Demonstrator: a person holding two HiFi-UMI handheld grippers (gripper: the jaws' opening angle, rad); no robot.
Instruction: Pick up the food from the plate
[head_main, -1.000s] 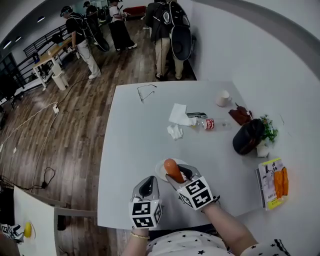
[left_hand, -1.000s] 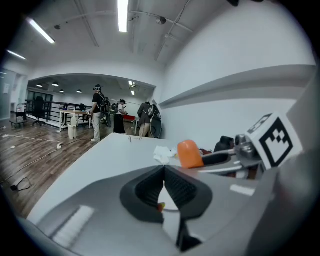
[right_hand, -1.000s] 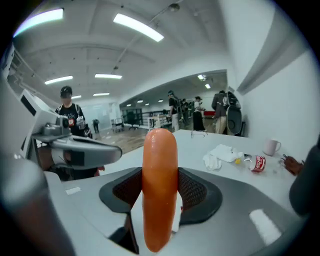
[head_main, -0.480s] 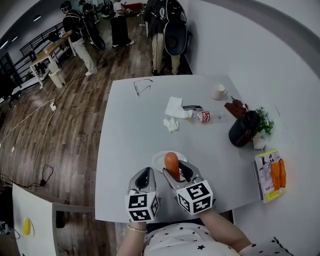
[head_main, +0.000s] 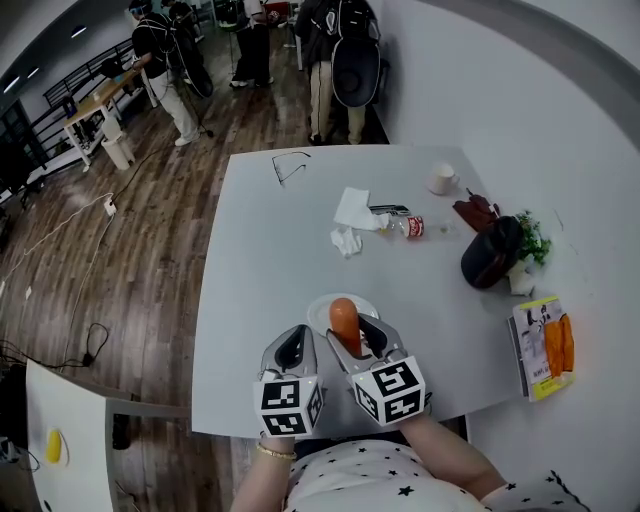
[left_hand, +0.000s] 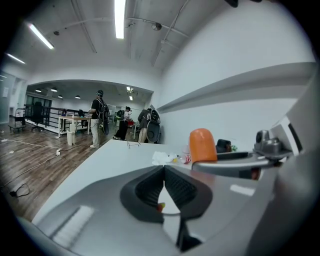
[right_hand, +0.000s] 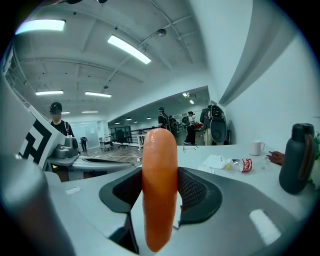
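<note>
My left gripper (head_main: 296, 347) sat closed and empty beside my right gripper (head_main: 357, 338), which clamped a sausage (head_main: 344, 320) upright

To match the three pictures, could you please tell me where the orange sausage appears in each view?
Head view: sausage low centre, overlapping the white plate.
Left gripper view: right of centre, its tip up.
Right gripper view: dead centre, clamped in the right hand-held gripper.
Shared landmark: the white napkin, seen in all three.
</note>
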